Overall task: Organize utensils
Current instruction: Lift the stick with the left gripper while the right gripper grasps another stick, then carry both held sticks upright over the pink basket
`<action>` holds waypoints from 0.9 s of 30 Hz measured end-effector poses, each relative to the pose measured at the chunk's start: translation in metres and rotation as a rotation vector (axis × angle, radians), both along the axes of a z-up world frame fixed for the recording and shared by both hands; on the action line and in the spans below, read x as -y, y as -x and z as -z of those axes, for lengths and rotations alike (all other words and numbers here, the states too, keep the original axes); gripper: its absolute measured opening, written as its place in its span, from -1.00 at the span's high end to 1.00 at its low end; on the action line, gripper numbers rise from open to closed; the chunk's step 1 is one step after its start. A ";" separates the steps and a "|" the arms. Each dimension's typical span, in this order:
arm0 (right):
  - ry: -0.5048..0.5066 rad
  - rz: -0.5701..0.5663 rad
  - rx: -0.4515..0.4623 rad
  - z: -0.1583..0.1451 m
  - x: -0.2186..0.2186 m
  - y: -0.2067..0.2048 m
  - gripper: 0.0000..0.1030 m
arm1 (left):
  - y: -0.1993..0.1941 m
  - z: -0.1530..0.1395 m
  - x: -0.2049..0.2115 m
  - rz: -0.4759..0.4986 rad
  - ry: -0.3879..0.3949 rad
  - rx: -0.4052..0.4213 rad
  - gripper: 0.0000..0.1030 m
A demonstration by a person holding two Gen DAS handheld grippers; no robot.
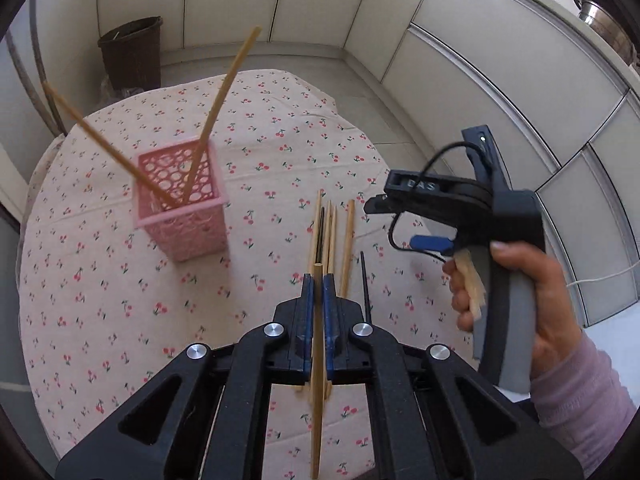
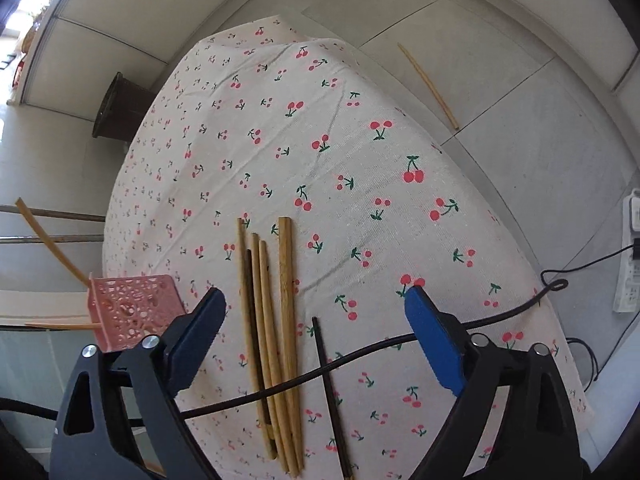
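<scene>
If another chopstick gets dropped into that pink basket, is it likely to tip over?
Possibly. The pink basket is tall, narrow and perforated plastic, so probably light. The two chopsticks already in it lean far past its rim, which may shift weight outward. It sits on a cherry-print tablecloth, which might let it slide when nudged.

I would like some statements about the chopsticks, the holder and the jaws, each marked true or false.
1. The left gripper has its jaws shut on a wooden chopstick. True.
2. The pink holder is empty. False: two chopsticks stand in it.
3. The right gripper has its jaws open, gripping nothing. True.
4. Every loose chopstick on the cherry tablecloth is light wood. False: some are dark, such as the black chopstick.
5. One chopstick on the floor lies beyond the table. True.
</scene>
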State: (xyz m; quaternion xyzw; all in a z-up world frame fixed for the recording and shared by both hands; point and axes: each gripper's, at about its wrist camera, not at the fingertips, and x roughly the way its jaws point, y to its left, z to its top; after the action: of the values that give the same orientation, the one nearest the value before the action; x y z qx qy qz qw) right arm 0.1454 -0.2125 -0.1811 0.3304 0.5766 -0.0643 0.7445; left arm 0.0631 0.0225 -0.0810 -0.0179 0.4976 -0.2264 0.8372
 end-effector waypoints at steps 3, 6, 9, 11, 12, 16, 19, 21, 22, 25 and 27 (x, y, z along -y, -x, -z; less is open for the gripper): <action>0.056 -0.023 -0.025 0.008 -0.010 -0.008 -0.27 | 0.012 -0.003 -0.008 0.004 0.002 0.029 0.93; 0.118 -0.040 -0.026 0.011 -0.021 -0.014 -0.12 | 0.013 -0.007 -0.018 -0.002 0.017 0.045 0.92; 0.197 -0.078 -0.017 0.010 -0.033 -0.020 0.01 | 0.008 -0.010 -0.029 -0.025 0.042 0.036 0.92; 0.279 -0.116 -0.007 0.010 -0.044 -0.023 0.02 | 0.008 -0.011 -0.037 -0.029 0.052 0.031 0.92; 0.324 -0.138 -0.002 0.011 -0.051 -0.024 0.05 | 0.008 -0.012 -0.037 -0.034 0.053 0.033 0.92; 0.445 -0.230 0.038 0.013 -0.076 -0.024 0.76 | 0.011 -0.017 -0.037 -0.041 0.045 0.051 0.92; 0.330 -0.211 0.065 0.012 -0.069 -0.021 0.85 | 0.011 -0.017 -0.037 -0.049 0.040 0.058 0.92; 0.281 -0.187 0.109 0.005 -0.063 -0.017 0.85 | 0.012 -0.019 -0.038 -0.052 0.042 0.065 0.92; 0.271 -0.182 0.151 -0.004 -0.061 -0.013 0.85 | 0.013 -0.020 -0.039 -0.055 0.045 0.070 0.92; 0.248 -0.186 0.240 -0.031 -0.058 -0.001 0.85 | 0.015 -0.028 -0.043 -0.064 0.066 0.092 0.92; 0.248 -0.196 0.297 -0.053 -0.062 0.012 0.85 | 0.018 -0.035 -0.046 -0.067 0.082 0.118 0.92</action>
State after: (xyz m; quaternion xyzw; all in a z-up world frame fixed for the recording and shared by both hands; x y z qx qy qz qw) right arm 0.1337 -0.1504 -0.1281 0.1846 0.4775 -0.0127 0.8590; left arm 0.0449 0.0684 -0.0457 -0.0555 0.4369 -0.2191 0.8707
